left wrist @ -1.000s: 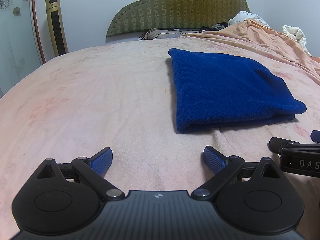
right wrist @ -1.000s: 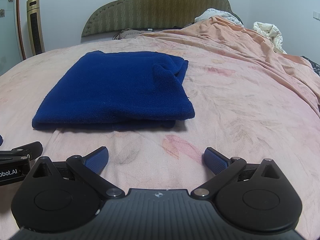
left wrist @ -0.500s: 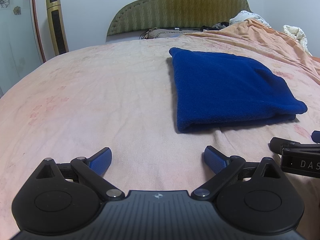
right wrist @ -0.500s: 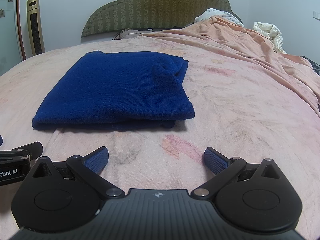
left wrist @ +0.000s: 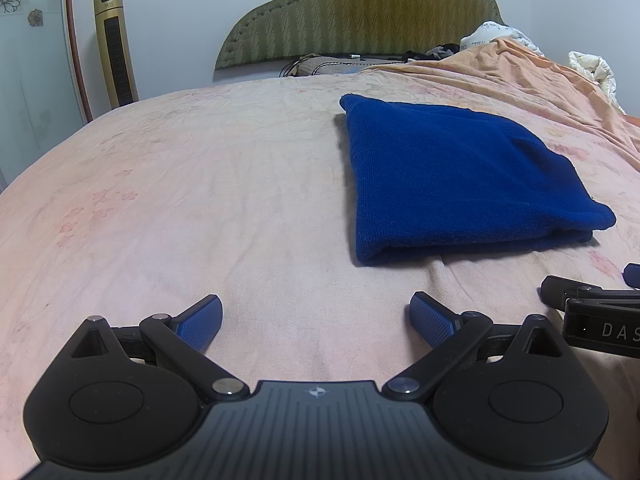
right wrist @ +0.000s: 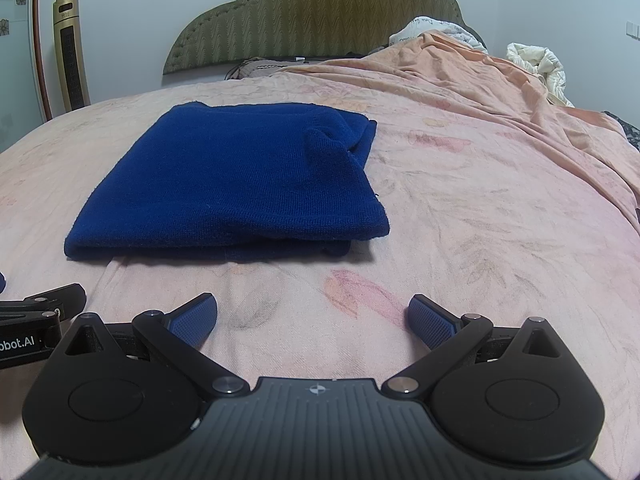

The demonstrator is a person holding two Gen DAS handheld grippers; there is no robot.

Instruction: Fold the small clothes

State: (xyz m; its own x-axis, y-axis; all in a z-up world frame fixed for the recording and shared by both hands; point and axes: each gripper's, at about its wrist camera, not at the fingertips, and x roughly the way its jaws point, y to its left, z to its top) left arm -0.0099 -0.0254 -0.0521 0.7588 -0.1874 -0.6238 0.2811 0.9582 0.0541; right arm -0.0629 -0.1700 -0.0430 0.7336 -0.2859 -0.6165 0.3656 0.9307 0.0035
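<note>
A dark blue knit garment [left wrist: 460, 176] lies folded into a flat rectangle on the pink bed sheet [left wrist: 180, 200]; in the right wrist view it [right wrist: 236, 184] sits ahead and left of centre. My left gripper [left wrist: 316, 316] is open and empty, low over the sheet, short of the garment's near left corner. My right gripper [right wrist: 314, 314] is open and empty, just short of the garment's near edge. The two grippers sit side by side; each shows at the other view's edge.
An olive padded headboard [left wrist: 360, 12] stands at the far end. A rumpled orange quilt [right wrist: 500, 92] and white bedding [right wrist: 536, 64] lie far right. A gold tower fan [left wrist: 114, 44] stands by the left wall.
The left view has shifted very slightly; the garment and the right gripper have not moved.
</note>
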